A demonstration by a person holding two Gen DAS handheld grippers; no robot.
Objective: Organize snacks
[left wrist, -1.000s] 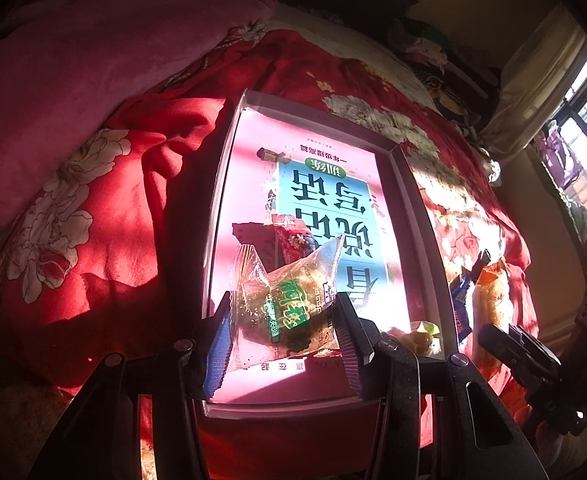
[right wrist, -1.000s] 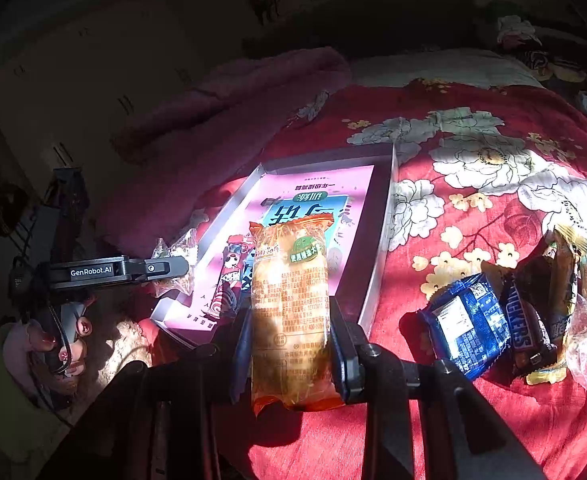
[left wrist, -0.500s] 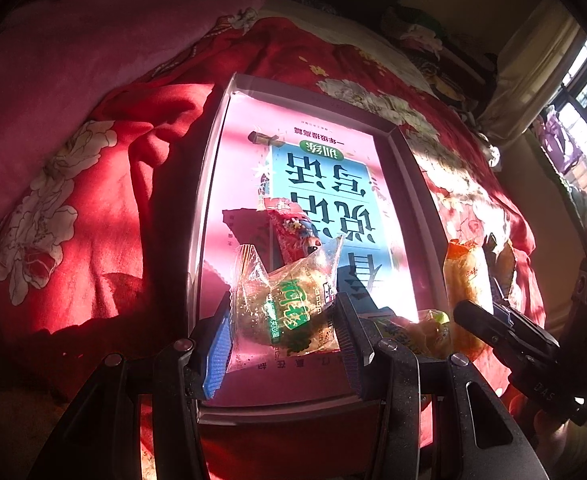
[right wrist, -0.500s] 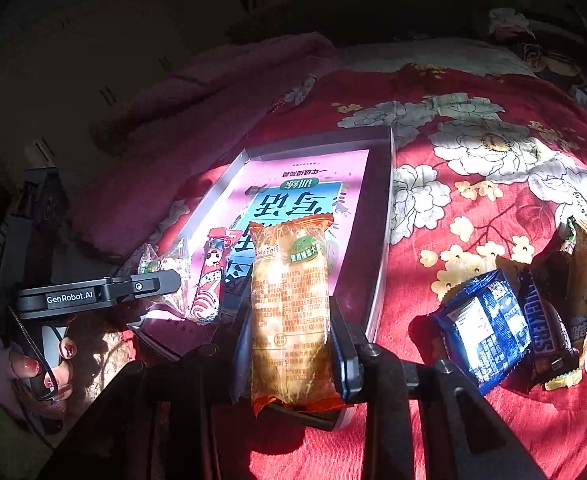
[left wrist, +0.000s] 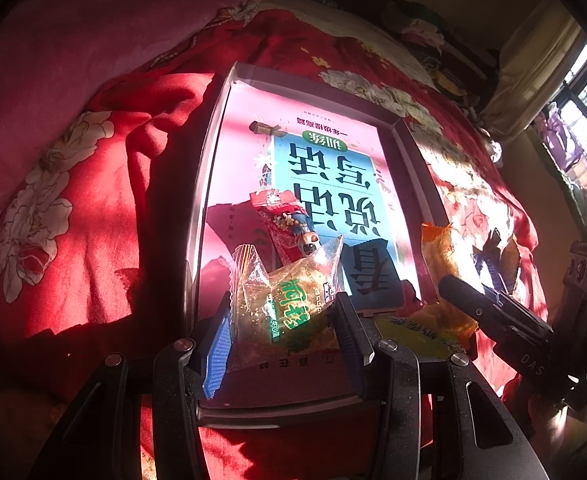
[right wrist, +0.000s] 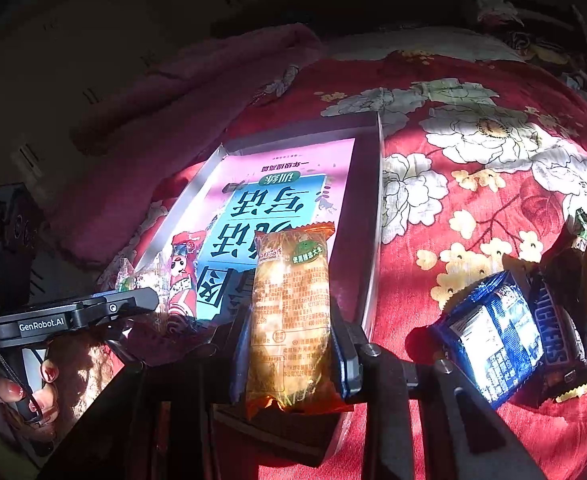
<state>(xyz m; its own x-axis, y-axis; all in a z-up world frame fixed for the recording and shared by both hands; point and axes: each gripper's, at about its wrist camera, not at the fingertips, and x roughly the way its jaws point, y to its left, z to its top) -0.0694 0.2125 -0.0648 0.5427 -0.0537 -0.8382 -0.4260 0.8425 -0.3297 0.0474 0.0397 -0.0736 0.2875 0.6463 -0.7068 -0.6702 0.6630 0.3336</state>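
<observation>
My left gripper (left wrist: 283,330) is shut on a clear packet with a green label (left wrist: 289,308), held over the near end of a shallow grey tray (left wrist: 209,152) lined with a pink and blue booklet (left wrist: 325,168). A red snack packet (left wrist: 283,220) lies in the tray just beyond it. My right gripper (right wrist: 289,340) is shut on a long orange packet (right wrist: 289,312), held upright over the tray's near right corner (right wrist: 367,240). In the left wrist view the orange packet (left wrist: 441,252) and right gripper body (left wrist: 493,320) show at right.
The tray rests on a red floral quilt (right wrist: 473,152) on a bed. A pile of snacks lies right of the tray: a blue packet (right wrist: 489,332), a Snickers bar (right wrist: 553,336) and others. A pink blanket (left wrist: 73,40) is bunched at far left. A window (left wrist: 585,128) is at right.
Both grippers have moved in over the tray's near end with their packets. The red snack packet now shows in the tray beyond the left gripper.
</observation>
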